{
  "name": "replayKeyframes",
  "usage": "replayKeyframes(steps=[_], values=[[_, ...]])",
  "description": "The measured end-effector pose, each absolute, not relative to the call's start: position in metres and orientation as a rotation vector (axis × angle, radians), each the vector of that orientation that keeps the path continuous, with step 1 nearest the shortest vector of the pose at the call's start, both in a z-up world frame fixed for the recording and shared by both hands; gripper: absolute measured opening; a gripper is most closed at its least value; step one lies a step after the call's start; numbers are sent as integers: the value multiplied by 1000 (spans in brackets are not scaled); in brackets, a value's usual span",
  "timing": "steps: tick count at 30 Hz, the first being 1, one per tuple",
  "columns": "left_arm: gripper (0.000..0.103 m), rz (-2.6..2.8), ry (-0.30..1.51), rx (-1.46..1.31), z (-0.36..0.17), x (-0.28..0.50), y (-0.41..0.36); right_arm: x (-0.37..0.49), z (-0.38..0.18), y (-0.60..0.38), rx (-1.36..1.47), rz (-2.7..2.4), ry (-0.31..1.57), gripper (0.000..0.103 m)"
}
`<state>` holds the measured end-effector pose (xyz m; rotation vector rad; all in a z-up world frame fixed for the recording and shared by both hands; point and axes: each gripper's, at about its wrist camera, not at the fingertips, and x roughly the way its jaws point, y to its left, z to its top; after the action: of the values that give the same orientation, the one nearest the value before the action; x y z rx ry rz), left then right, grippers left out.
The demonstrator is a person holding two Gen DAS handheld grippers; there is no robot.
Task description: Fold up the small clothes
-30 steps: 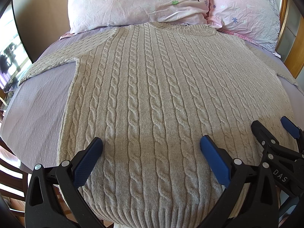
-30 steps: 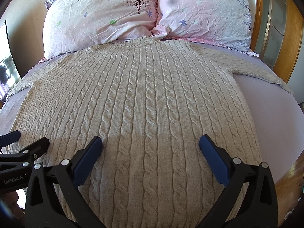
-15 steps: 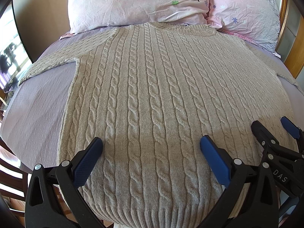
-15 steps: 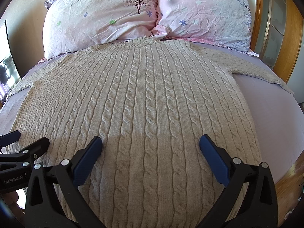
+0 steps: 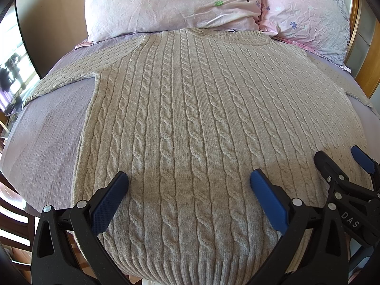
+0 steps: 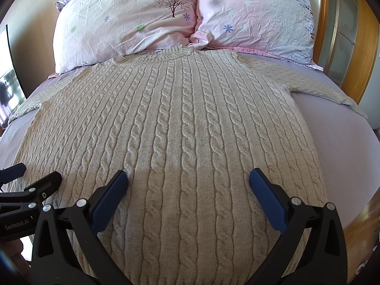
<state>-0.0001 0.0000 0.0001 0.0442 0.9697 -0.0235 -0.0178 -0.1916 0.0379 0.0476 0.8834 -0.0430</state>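
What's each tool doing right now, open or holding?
Left tool: open, holding nothing, over the sweater.
Right tool: open, holding nothing, over the sweater.

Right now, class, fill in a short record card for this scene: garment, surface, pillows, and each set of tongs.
garment: grey cable-knit sweater, spread flat, sleeves out to both sides
surface: bed with lilac sheet
pillows: two pink floral pillows above the collar
left tongs: open, holding nothing, above the hem end
right tongs: open, holding nothing, beside the left
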Motion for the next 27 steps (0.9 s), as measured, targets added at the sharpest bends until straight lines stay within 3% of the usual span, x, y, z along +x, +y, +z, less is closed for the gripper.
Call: replayKeyframes(steps=[22, 27], values=[[102, -31, 968, 53, 0, 2, 0, -18, 37, -191, 21, -1, 873, 101], [102, -45, 952, 82, 4, 0, 0, -8, 54, -231, 49, 135, 836, 101]])
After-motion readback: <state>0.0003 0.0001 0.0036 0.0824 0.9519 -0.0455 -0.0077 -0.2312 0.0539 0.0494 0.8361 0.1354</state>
